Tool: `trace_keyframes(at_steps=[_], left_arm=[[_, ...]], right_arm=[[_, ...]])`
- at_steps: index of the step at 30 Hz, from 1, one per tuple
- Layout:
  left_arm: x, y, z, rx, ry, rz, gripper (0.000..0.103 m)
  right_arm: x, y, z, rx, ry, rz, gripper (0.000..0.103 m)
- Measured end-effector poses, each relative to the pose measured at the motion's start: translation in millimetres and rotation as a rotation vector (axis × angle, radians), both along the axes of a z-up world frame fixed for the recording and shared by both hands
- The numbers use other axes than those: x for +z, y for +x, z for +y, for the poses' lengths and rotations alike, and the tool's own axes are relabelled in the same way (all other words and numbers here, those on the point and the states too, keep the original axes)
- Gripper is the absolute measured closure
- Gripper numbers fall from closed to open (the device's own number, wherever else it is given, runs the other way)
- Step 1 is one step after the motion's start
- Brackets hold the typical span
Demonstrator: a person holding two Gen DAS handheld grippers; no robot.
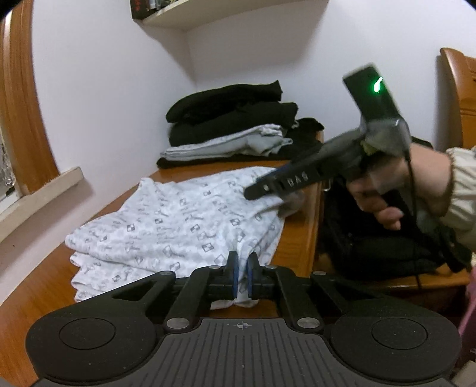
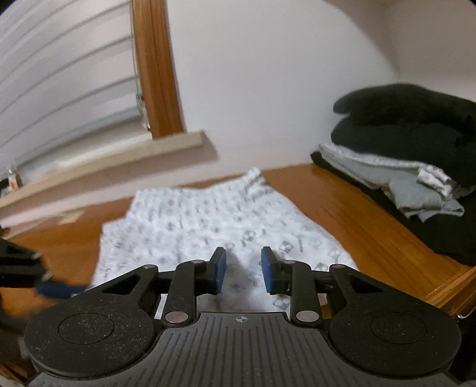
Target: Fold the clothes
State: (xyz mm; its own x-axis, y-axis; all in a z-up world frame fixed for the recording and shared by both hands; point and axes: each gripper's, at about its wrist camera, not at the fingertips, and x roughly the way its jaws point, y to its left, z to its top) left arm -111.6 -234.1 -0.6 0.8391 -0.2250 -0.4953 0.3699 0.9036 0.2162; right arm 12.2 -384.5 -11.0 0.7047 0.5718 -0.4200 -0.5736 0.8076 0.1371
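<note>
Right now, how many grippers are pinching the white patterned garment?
1: the left hand-held gripper pinches the garment at its near edge. The right hand-held gripper hovers open above it.

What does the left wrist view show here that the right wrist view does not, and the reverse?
Only the left wrist view shows the wall shelf, the person's hand on the right gripper, and the left gripper shut on the patterned white garment. Only the right wrist view shows the window blinds and the right gripper's open jaws. Both show the garment, the folded pile and the wooden table.
</note>
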Motion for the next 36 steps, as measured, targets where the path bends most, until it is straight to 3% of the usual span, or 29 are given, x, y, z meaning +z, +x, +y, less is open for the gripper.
trace_keyframes(at_steps=[2,4,8,10,11,14,22,26,28,31,36], left_arm=[[-1,-5,2,-0.011,0.018,0.001,0.099],[-2,-11,4,-0.025,0.031,0.005,0.100],[0,-17,13,-0.054,-0.020,0.049,0.102],[7,-20,22,-0.056,-0.060,0.059,0.098],[13,-20,30,-0.048,-0.087,0.053,0.095],[33,-14,54,-0.002,-0.138,0.020,0.071],[53,47,110,0.188,-0.162,-0.025,0.059],[51,82,120,0.215,-0.166,-0.015,0.056],[49,97,120,0.231,-0.123,-0.036,0.055],[41,119,141,0.269,-0.150,-0.013,0.054],[28,155,177,0.330,-0.194,0.024,0.043]], right_arm=[[-7,2,-5,-0.011,-0.008,0.007,0.075],[-11,4,-12,-0.019,0.001,0.018,0.065],[-15,2,-19,-0.032,-0.012,0.009,0.065],[-11,0,-18,-0.040,-0.041,-0.002,0.065],[-7,-2,-17,-0.050,-0.048,-0.015,0.065],[5,-14,-13,-0.036,-0.030,-0.077,0.065],[-5,-32,11,0.096,-0.055,-0.128,0.064],[-10,-41,24,0.163,-0.068,-0.153,0.064],[-13,-46,30,0.196,-0.075,-0.165,0.065],[-17,-53,39,0.246,-0.085,-0.183,0.065],[-9,-47,35,0.246,-0.063,-0.136,0.062]])
